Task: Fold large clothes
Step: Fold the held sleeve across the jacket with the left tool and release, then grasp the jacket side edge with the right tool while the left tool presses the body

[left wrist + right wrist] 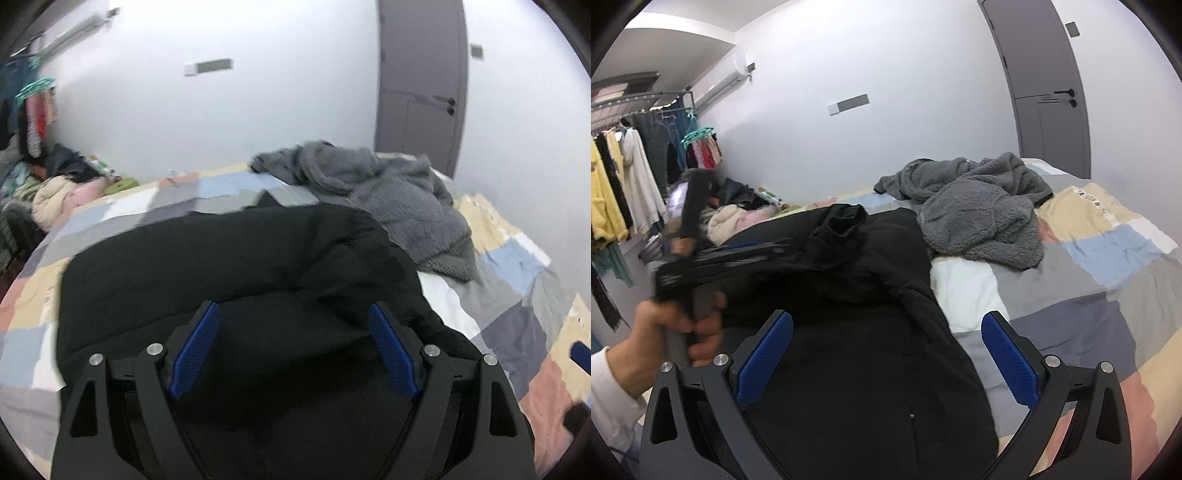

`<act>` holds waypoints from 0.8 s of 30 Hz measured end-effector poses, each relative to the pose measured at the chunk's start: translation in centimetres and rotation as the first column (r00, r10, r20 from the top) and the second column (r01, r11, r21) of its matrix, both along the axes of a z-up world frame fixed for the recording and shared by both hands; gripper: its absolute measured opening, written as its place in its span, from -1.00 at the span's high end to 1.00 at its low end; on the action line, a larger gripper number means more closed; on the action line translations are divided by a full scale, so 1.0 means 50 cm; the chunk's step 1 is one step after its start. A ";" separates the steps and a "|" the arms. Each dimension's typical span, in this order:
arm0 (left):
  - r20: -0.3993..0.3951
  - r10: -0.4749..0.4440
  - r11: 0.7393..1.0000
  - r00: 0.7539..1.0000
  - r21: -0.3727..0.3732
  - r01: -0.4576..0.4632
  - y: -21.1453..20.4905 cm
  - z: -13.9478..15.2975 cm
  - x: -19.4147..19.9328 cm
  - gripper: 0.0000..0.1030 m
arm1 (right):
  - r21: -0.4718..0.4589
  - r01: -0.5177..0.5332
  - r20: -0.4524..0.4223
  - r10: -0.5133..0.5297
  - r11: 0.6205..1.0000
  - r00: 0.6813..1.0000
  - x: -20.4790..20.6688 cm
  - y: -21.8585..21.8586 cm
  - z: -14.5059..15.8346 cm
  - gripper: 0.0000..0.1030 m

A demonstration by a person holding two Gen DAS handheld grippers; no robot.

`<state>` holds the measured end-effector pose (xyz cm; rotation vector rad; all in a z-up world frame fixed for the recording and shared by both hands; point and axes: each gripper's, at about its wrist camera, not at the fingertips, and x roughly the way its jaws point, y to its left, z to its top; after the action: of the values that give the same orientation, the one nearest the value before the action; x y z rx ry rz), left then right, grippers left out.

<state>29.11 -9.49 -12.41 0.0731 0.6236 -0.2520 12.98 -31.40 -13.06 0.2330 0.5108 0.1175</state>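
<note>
the black garment (pixel 229 266) lies spread across the near part of the bed (pixel 517 295), on a patchwork cover of blue, grey, cream, white and pink squares. it is bulky and rumpled, with a raised fold running across its upper part in the left wrist view. in the right wrist view the same black garment (pixel 871 332) fills the lower centre, with a bunched tuft of fabric standing up at its far edge. the left gripper (pixel 293 312) sits low over the garment, its blue-padded fingers spread wide apart; black fabric shows between them, but nothing is pinched. the right gripper (pixel 886 325) is likewise spread wide, its left finger over the garment and its right finger over the bare cover; it has hold of nothing. in the right wrist view the left hand (pixel 676 325), in a white sleeve, grips the handle of the left tool, which appears blurred. a grey fleece garment (pixel 388 199) lies heaped on the far side of the bed, touching the far right edge of the black one. beyond the bed stand a white wall and a grey door (pixel 421 85). a clothes rack (pixel 631 162) with hanging items stands at the far left, and a pile of clothing (pixel 62 188) lies beside the bed there.
</note>
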 end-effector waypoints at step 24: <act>-0.057 0.324 0.935 0.944 -0.135 -0.329 0.378 -0.082 0.115 -0.60 | 0.090 -0.157 -0.136 0.169 0.983 0.976 0.445 0.112 -0.036 -0.58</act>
<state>34.88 9.40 -16.51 -0.1734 0.6395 0.0256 35.22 -25.80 -14.85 0.2778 0.6691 0.2828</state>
